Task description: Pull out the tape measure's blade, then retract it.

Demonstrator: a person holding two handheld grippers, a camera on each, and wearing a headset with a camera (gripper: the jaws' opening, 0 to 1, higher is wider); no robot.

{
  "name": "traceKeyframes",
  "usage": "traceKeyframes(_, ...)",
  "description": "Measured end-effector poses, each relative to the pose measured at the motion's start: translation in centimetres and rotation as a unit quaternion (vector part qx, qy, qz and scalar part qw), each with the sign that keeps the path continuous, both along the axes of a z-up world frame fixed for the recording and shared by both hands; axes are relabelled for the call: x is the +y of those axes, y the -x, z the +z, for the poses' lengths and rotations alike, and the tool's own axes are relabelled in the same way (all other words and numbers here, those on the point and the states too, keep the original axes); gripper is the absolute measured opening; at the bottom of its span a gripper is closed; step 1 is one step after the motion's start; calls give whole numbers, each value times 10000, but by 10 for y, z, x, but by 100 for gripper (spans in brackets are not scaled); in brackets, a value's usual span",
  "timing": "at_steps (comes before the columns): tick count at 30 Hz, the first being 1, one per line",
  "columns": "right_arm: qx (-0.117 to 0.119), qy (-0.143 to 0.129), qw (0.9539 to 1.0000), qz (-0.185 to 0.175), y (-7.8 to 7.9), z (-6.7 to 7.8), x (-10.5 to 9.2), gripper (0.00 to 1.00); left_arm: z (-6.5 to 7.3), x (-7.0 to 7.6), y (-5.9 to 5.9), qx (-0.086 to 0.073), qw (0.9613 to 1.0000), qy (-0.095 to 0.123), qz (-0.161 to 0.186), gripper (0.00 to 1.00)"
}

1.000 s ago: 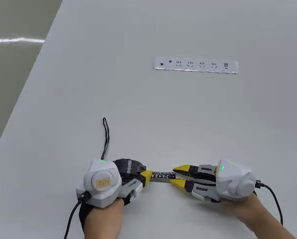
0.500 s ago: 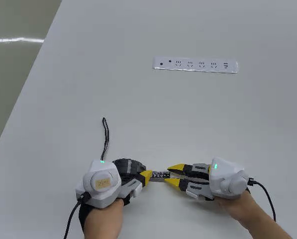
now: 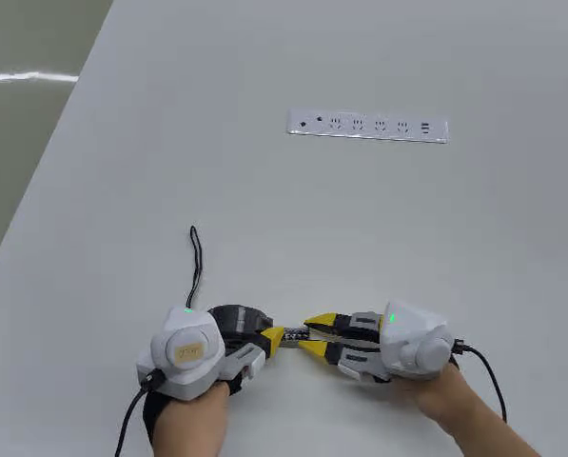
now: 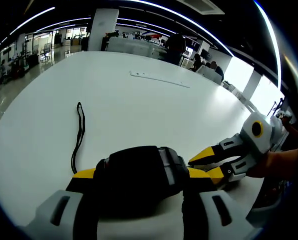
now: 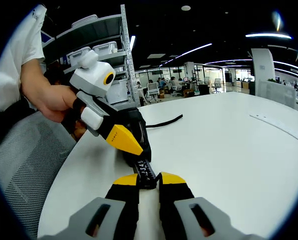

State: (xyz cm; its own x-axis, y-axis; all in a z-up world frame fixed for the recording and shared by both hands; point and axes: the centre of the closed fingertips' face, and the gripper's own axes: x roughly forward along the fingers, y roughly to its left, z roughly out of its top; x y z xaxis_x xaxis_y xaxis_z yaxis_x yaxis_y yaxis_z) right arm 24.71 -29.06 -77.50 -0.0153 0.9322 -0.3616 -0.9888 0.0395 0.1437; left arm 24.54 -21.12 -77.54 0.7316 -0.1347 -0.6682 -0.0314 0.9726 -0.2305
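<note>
The black tape measure (image 3: 238, 322) lies on the white table, and my left gripper (image 3: 261, 335) is shut around its body (image 4: 139, 172). A short stretch of the blade (image 3: 294, 333) sticks out to the right. My right gripper (image 3: 305, 334) is shut on the blade's end, its yellow tips close to the case. In the right gripper view the numbered blade (image 5: 145, 171) sits between my jaws (image 5: 148, 179), just in front of the case (image 5: 137, 131) and the left gripper (image 5: 124, 139). The right gripper (image 4: 194, 167) also appears in the left gripper view.
The tape's black wrist cord (image 3: 196, 263) trails away from the case across the table. A white power strip (image 3: 367, 126) lies farther back. The table's left edge (image 3: 36, 181) runs diagonally, with floor beyond. Cables hang from both grippers.
My right gripper has moved left toward the case, still gripping the blade, and the exposed blade has grown shorter. The left gripper and the case have stayed in place.
</note>
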Motion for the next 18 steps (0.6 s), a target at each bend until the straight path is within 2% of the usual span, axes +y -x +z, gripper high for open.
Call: traceKeyframes(18,2,13,10000,80,2,-1,13,13,0,0,0,10,10000,34,12,64)
